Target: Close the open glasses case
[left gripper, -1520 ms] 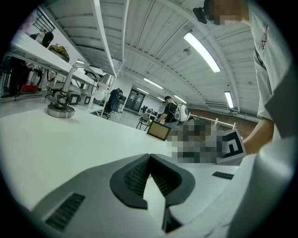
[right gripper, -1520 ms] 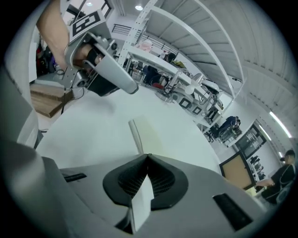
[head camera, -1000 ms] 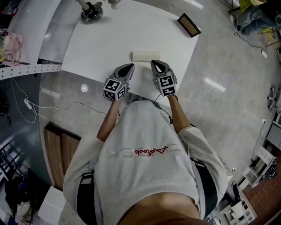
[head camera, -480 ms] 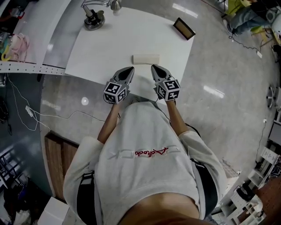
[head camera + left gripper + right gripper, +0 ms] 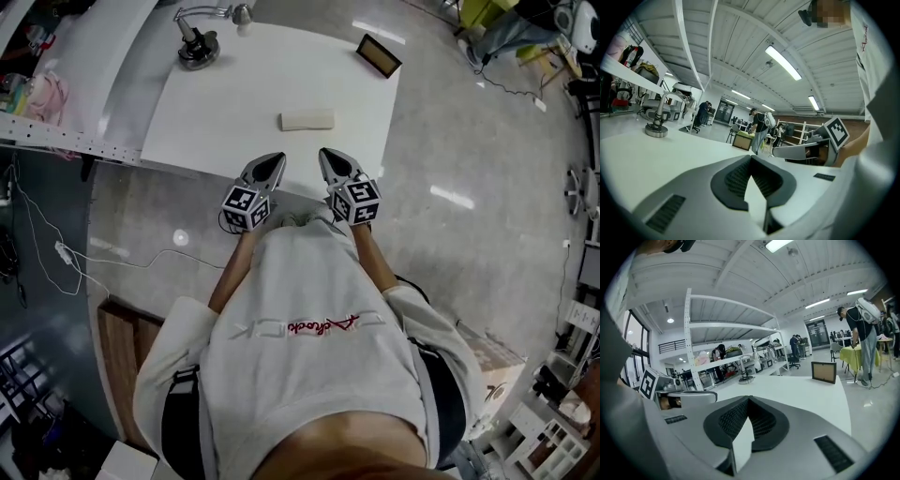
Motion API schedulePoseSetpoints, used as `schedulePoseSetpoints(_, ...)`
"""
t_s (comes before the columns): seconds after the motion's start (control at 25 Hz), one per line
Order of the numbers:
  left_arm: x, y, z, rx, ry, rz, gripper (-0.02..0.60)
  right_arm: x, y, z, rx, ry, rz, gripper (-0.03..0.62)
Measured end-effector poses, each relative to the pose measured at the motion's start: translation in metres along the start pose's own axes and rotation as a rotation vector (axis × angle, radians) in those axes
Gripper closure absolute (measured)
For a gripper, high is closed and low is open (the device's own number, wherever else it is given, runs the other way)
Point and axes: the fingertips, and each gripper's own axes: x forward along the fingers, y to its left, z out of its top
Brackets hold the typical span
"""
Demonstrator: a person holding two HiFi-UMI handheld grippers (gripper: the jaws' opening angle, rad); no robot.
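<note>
Lying on the white surface (image 5: 216, 103), the cream glasses case (image 5: 307, 120) sits apart from both grippers. Nearer the person than the case, the left gripper (image 5: 272, 161) and right gripper (image 5: 328, 157) hover at the surface's edge, each with its jaws pressed together on nothing. Beyond the case, to its right, stands a small picture frame (image 5: 379, 56).
</note>
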Motion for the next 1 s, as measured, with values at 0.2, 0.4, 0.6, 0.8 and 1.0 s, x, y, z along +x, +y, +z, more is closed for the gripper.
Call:
schedulePoseSetpoints(0.2,-0.005,-0.017,0.003,0.019,-0.021,-0.006,0.554,-0.022,0.006,-0.001,-0.022,-0.018,-0.002,0.576)
schedulePoseSetpoints(0.4,-0.019,-0.035,0.003,0.036,-0.048,0.018,0.554,-0.05,0.013,-0.005,-0.034,-0.029,0.003,0.576)
schedulePoseSetpoints(0.6,-0.029,-0.064,-0.009,0.029,-0.055,0.039,0.554,-0.083,0.014,-0.012,-0.048,-0.034,0.01,0.576)
schedulePoseSetpoints(0.8,-0.042,-0.095,-0.026,0.037,-0.055,0.051,0.554,-0.113,0.021,-0.026,-0.045,-0.033,0.026,0.576)
schedulePoseSetpoints(1.0,-0.058,-0.119,-0.037,0.039,-0.064,0.059,0.554,-0.135,0.035,-0.042,-0.048,-0.032,0.04,0.577)
